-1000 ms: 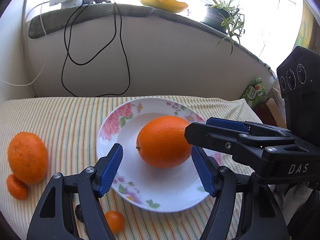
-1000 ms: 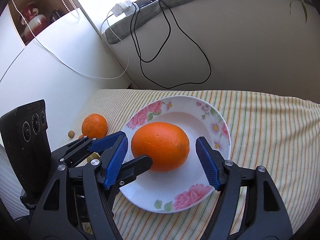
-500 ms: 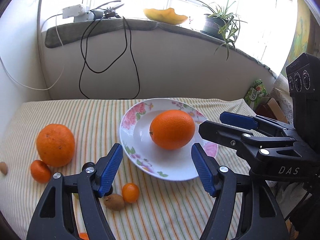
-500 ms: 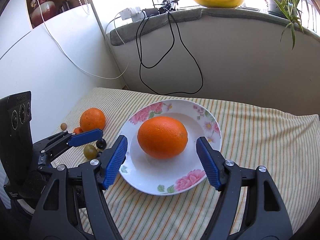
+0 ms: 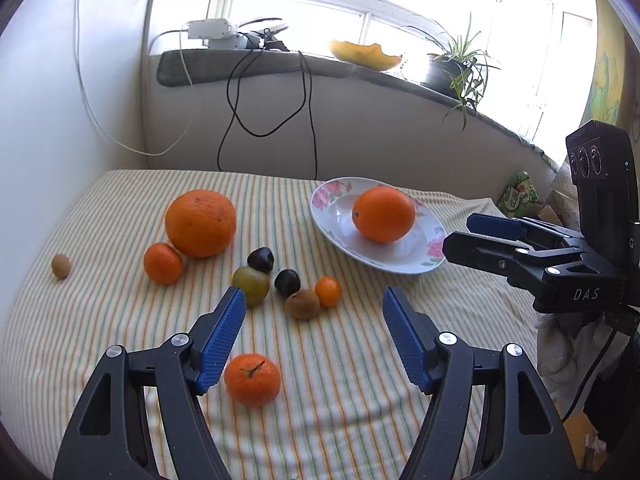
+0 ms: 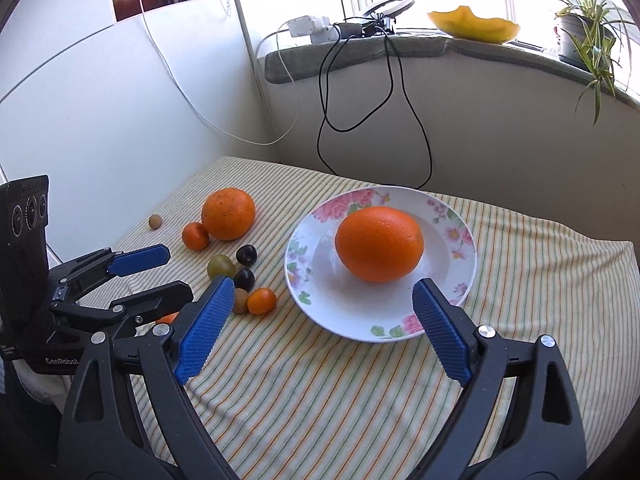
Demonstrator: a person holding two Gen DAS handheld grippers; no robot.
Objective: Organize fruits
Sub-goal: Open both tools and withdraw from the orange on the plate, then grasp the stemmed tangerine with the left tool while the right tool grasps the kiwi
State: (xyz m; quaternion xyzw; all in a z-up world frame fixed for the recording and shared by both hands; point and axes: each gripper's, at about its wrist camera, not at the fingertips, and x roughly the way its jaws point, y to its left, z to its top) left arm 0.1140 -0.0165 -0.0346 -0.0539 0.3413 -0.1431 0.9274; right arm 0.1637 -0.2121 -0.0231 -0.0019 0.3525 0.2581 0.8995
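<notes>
A big orange (image 5: 383,214) (image 6: 379,243) lies in the white flowered plate (image 5: 412,262) (image 6: 356,328). A second big orange (image 5: 200,223) (image 6: 228,219) lies on the striped cloth to the left, with a mandarin (image 5: 163,263) beside it. Another mandarin (image 5: 252,379) lies between my left gripper's fingers, low on the cloth. Two dark plums (image 5: 260,259), a green fruit (image 5: 251,285), a kiwi (image 5: 302,304) and a small orange fruit (image 5: 327,291) sit in a cluster. My left gripper (image 5: 312,336) is open and empty. My right gripper (image 6: 322,330) is open and empty, near the plate's front rim.
A small brown nut-like fruit (image 5: 61,266) lies at the cloth's far left. The wall and a sill with cables (image 5: 264,92) and a potted plant (image 5: 452,68) stand behind. Boxes and a green packet (image 5: 518,196) lie off the right edge.
Both grippers have pulled back and up from the orange on the plate. The left one has swung left, bringing the loose fruits on the cloth into view.
</notes>
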